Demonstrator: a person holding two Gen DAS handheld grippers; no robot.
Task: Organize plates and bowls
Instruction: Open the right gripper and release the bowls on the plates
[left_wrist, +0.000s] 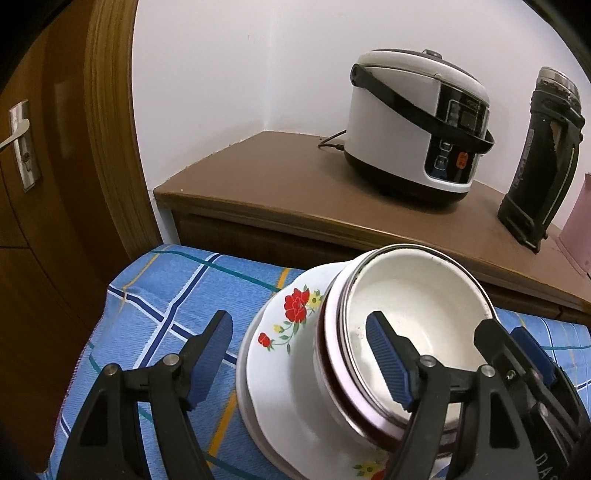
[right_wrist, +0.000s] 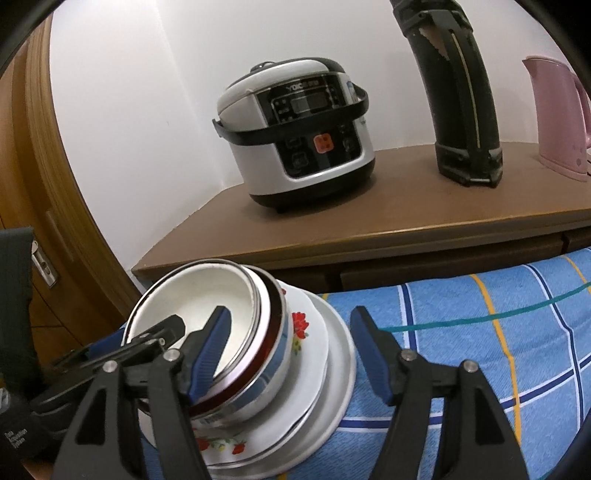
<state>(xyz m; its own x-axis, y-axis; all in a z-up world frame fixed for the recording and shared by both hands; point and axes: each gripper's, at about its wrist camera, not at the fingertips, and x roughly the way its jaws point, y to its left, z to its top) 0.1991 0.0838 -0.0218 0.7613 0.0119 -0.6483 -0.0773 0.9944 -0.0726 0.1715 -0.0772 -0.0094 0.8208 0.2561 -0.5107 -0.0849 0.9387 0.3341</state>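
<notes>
A: Nearest us, the left gripper (left_wrist: 299, 354) stands with its jaws spread wide; one blue pad (left_wrist: 388, 354) sits inside the top bowl (left_wrist: 417, 291), the other outside at 9 o'clock; we see it clamped on nothing.

B: And the right gripper (right_wrist: 291, 350)? We find it parted too; one pad (right_wrist: 212, 345) dips into the bowl, its mate hangs over the blue checked cloth (right_wrist: 480, 325) at 3 o'clock.

A: The bowls nest together on the flowered plates (left_wrist: 291, 332); the stack rests on the cloth.

B: Farther off, on the brown cabinet (right_wrist: 369, 214), we see the rice cooker (right_wrist: 295, 136) at 12 o'clock; the black flask (right_wrist: 461, 103) and pink kettle (right_wrist: 557, 122) stand toward 2 o'clock.
</notes>
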